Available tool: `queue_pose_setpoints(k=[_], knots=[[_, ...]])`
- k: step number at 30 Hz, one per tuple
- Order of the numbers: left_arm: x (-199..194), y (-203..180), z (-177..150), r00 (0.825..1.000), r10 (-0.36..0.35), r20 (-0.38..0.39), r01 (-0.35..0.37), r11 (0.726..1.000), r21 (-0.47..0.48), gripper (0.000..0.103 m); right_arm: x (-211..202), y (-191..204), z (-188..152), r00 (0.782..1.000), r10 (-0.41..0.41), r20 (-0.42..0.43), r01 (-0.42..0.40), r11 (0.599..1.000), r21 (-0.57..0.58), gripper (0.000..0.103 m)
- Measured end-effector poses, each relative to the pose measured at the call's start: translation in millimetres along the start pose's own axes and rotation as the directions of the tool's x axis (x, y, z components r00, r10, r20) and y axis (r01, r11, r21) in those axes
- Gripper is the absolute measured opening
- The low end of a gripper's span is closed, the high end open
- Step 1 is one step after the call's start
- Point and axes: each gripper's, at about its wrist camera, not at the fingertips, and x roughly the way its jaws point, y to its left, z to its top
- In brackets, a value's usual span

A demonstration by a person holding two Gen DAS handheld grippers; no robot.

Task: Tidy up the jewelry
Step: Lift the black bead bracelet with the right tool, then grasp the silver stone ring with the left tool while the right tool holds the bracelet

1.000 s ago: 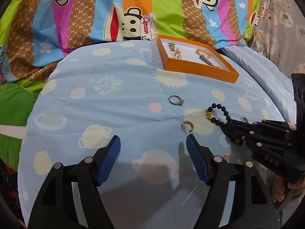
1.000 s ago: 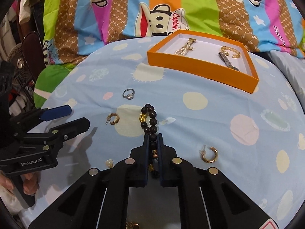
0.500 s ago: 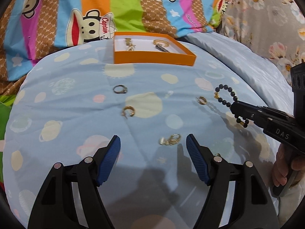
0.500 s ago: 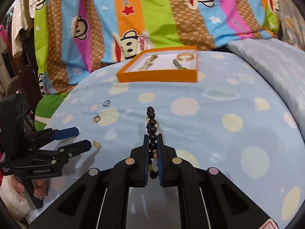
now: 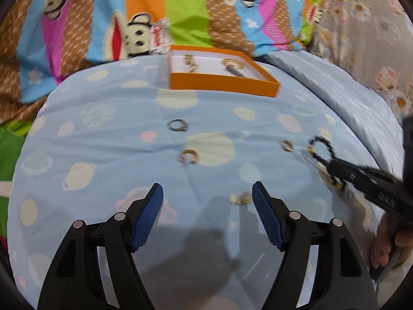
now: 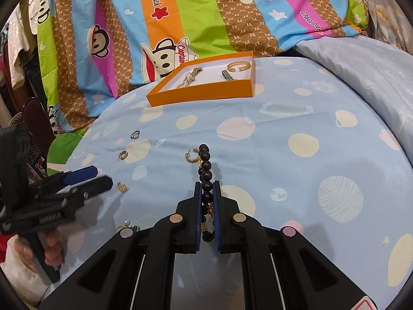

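right tongs (image 6: 207, 193): clamped on dark bead bracelet (image 6: 205, 164) | bracelet: above bed (image 6: 258, 139), long axis running straight ahead of the tongs, toward orange tray (image 6: 204, 90) | left tongs (image 5: 207, 201): open, empty

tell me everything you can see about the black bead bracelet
The black bead bracelet is a loop of round, glossy dark beads with a few gold-coloured accent beads. The right gripper is shut on its lower part, so the rest sticks up past the fingertips, over the blue planet-print bedding near a gold hoop earring.
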Motion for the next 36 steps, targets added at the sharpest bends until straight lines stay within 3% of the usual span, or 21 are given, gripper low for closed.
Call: queue_pose_setpoints(k=[3,17,21,25,36], knots=[[12,14,11,1.000,0.006,-0.020,-0.007,0.999,-0.039,0.069,0,1,-1,1.000,0.003,-0.001,-0.003,1.000,-0.007,0.007],[58,17,60,0.995,0.092,-0.035,-0.092,0.996,-0.015,0.065,2,-2,-1,1.000,0.008,-0.009,-0.008,1.000,0.003,0.007],[63,16,64,0.993,0.112,-0.034,-0.112,0.994,-0.008,0.054,3,-2,-1,1.000,0.007,-0.011,-0.007,1.000,0.002,0.007],[62,17,63,0.994,0.103,-0.027,-0.104,0.995,-0.008,0.023,3,-2,-1,1.000,0.006,-0.013,-0.006,1.000,0.002,0.007],[52,14,62,0.997,0.078,-0.017,-0.078,0.997,-0.008,0.021,-1,-5,2,1.000,0.015,0.006,-0.015,1.000,0.027,0.007]])
